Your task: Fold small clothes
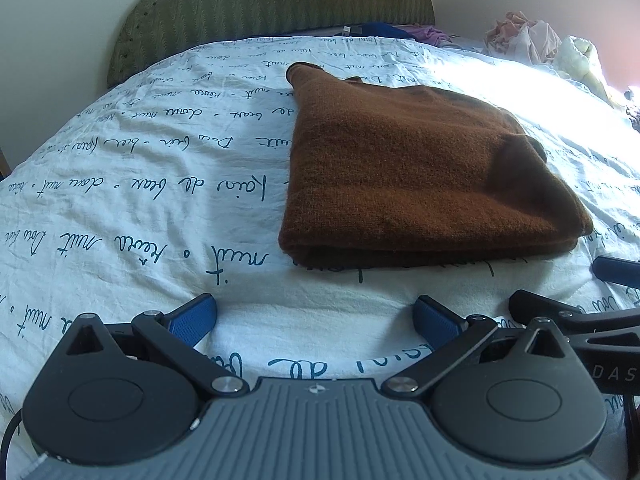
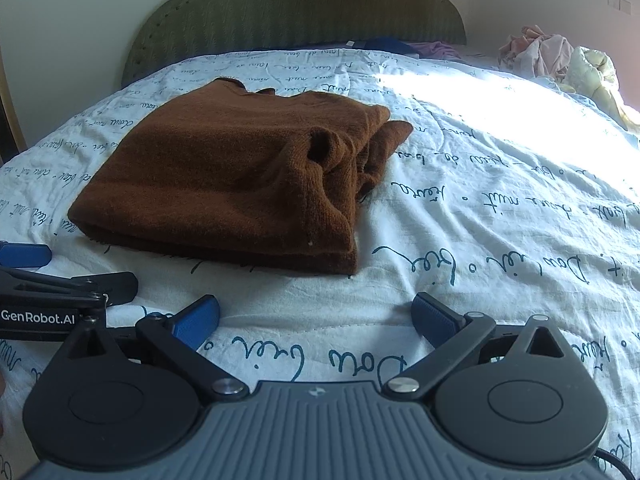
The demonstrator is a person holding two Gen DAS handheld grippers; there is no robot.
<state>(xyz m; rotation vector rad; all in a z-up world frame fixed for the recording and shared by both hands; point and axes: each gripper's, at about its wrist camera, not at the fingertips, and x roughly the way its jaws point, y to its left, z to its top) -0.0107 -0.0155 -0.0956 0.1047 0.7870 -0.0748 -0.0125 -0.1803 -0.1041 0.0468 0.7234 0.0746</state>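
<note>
A brown knitted sweater (image 1: 416, 172) lies folded into a thick stack on the white bedsheet with blue script (image 1: 140, 184). It also shows in the right wrist view (image 2: 224, 184), with a sleeve end bunched at its right side. My left gripper (image 1: 316, 312) is open and empty, just short of the sweater's near edge. My right gripper (image 2: 316, 316) is open and empty, near the sweater's near right corner. Each gripper shows at the edge of the other's view: the right one (image 1: 576, 300) and the left one (image 2: 52, 276).
A green padded headboard (image 1: 276, 12) stands at the far end of the bed. A heap of pink and cream clothes (image 2: 560, 60) lies at the far right. Blue and purple items (image 1: 400, 32) lie by the headboard. Sunlight falls on the sheet's right side.
</note>
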